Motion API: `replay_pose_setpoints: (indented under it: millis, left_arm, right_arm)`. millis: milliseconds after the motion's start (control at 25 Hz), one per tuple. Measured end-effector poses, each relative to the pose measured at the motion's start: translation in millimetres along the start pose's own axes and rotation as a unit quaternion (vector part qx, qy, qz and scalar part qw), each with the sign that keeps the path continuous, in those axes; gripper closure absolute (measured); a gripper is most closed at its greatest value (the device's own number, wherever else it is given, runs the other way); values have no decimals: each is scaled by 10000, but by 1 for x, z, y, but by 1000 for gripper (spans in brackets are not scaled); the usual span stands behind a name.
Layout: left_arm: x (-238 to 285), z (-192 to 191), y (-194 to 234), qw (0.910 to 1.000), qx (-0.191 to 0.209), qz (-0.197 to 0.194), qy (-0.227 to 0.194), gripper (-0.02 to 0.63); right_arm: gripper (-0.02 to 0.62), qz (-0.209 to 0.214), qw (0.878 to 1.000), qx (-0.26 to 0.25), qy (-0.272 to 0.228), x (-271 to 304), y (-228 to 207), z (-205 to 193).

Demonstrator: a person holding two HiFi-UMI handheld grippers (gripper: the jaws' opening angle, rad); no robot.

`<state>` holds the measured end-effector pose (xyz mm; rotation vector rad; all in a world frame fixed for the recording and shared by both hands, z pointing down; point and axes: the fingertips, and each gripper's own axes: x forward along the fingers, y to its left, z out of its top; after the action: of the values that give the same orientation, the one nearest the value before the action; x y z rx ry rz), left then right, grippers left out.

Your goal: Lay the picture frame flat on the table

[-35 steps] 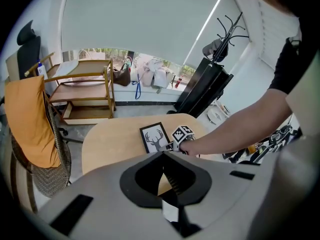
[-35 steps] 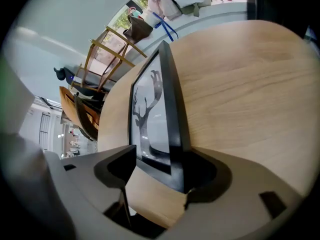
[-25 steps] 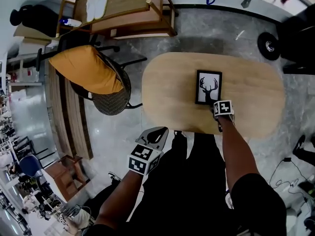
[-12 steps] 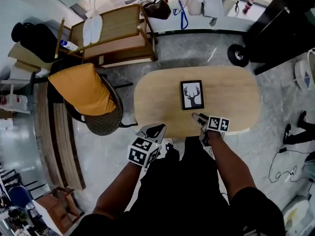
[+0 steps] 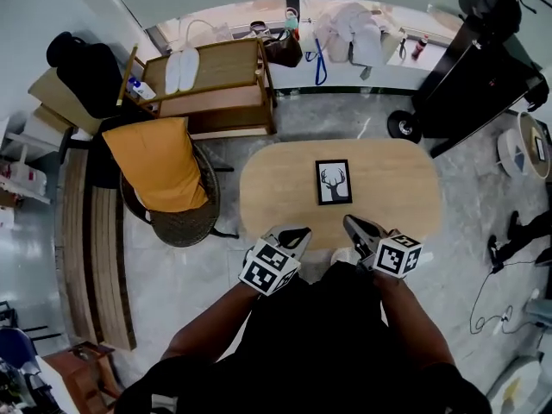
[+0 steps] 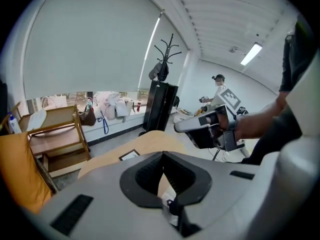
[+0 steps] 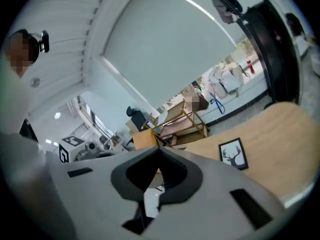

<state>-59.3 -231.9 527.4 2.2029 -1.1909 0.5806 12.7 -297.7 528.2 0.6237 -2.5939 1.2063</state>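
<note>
The black picture frame (image 5: 334, 182) with a deer-head print lies flat on the oval wooden table (image 5: 276, 188), near its middle. My right gripper (image 5: 350, 222) is held over the table's near edge, apart from the frame, its jaws shut on nothing. Beside it, my left gripper (image 5: 295, 232) hovers at the same edge, also shut and empty. The right gripper view shows the frame (image 7: 233, 153) lying on the table (image 7: 275, 134) to the right of the closed jaws. In the left gripper view the frame (image 6: 130, 154) lies far off and the right gripper (image 6: 200, 128) crosses in front.
A wicker chair with an orange cushion (image 5: 161, 164) stands left of the table. Behind it is a wooden shelf cart (image 5: 211, 84). A black cabinet (image 5: 483, 67) stands at the back right. Another person (image 6: 218, 86) stands far off.
My right gripper drew back from the frame to the table's near edge and its jaws closed empty. The frame stays flat. The head camera rose, widening the view.
</note>
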Motion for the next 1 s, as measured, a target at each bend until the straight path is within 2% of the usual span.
replay_pose_setpoints:
  millis: [200, 320, 480, 560, 720, 840, 1000]
  left_arm:
    - [-15, 16, -18, 9980, -373, 223, -465, 606]
    - [-17, 22, -22, 9960, -476, 497, -573, 606]
    - [-10, 28, -39, 9919, -840, 700, -651, 606]
    - [-3, 35, -54, 9903, -915, 755, -730, 606]
    - [3, 49, -97, 9899, -769, 795, -890, 606]
    - [4, 45, -120, 9896, -698, 925, -858, 606]
    - [7, 30, -140, 9876, -823, 1075, -794, 606]
  right_arm:
    - [595, -69, 9946, -994, 275, -29, 22, 11]
    - [595, 48, 9915, -1265, 309, -45, 26, 18]
    - [595, 213, 9858, -1629, 356, -74, 25, 20]
    - [595, 311, 9851, -1667, 293, -92, 21, 21]
    - [595, 450, 9868, -1541, 187, -130, 13, 16]
    - [595, 566, 9862, -1537, 232, -149, 9, 6]
    - [595, 698, 9853, -1505, 398, -162, -3, -10]
